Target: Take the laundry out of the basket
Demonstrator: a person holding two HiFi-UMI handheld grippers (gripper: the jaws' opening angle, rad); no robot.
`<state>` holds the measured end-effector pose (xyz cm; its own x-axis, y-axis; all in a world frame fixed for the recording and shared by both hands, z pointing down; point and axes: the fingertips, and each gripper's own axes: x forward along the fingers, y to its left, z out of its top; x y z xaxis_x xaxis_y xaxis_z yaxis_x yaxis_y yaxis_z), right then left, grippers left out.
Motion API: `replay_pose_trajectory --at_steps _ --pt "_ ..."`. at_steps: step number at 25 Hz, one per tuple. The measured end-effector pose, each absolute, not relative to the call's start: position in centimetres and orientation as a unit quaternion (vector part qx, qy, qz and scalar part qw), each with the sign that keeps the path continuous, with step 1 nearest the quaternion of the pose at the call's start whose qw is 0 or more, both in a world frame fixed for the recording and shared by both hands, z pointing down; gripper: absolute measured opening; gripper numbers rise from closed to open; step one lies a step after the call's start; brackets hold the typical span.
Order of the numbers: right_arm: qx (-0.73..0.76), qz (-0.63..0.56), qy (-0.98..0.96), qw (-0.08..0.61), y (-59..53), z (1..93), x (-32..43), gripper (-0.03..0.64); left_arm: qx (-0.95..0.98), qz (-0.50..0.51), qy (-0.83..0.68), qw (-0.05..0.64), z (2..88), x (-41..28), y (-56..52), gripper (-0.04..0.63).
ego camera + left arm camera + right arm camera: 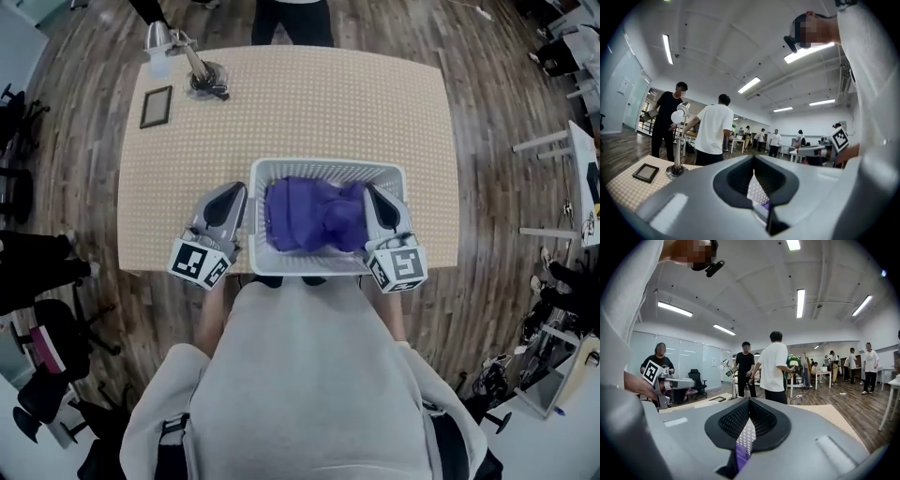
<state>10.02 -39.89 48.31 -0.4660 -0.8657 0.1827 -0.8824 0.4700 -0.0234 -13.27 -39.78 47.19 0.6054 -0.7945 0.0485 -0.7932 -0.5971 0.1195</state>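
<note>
Beige perforated table [309, 103] bore a white slatted plastic basket [323, 166] of purple laundry [314, 216], between left gripper [232, 193] and right gripper [375, 193]; both jaws were closed, empty, apparently awaiting the reach.

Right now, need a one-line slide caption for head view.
Both shut, the left gripper and right gripper sit at either side of the white basket of purple laundry on the table.
</note>
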Motion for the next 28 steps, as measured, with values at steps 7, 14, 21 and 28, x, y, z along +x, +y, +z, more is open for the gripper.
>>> replay_pose_trajectory --at_steps 7,14,21,28 --pt "0.496 0.084 -0.856 0.121 -39.6 52.3 8.7 -0.002 0.881 0.001 -0.459 0.113 51.5 -15.4 -39.2 0.009" --pt "0.379 -0.11 -0.843 0.366 -38.0 56.0 7.1 0.0 0.879 -0.006 -0.459 0.126 52.3 -15.3 -38.6 0.009" --pt "0.155 -0.254 -0.765 0.572 -33.6 62.7 6.0 0.0 0.876 -0.014 -0.462 0.134 52.7 -15.2 -37.1 0.009" --pt "0.113 -0.095 -0.766 0.626 -32.8 67.0 7.3 0.516 0.87 -0.031 -0.473 0.136 52.4 -15.7 -36.4 0.009"
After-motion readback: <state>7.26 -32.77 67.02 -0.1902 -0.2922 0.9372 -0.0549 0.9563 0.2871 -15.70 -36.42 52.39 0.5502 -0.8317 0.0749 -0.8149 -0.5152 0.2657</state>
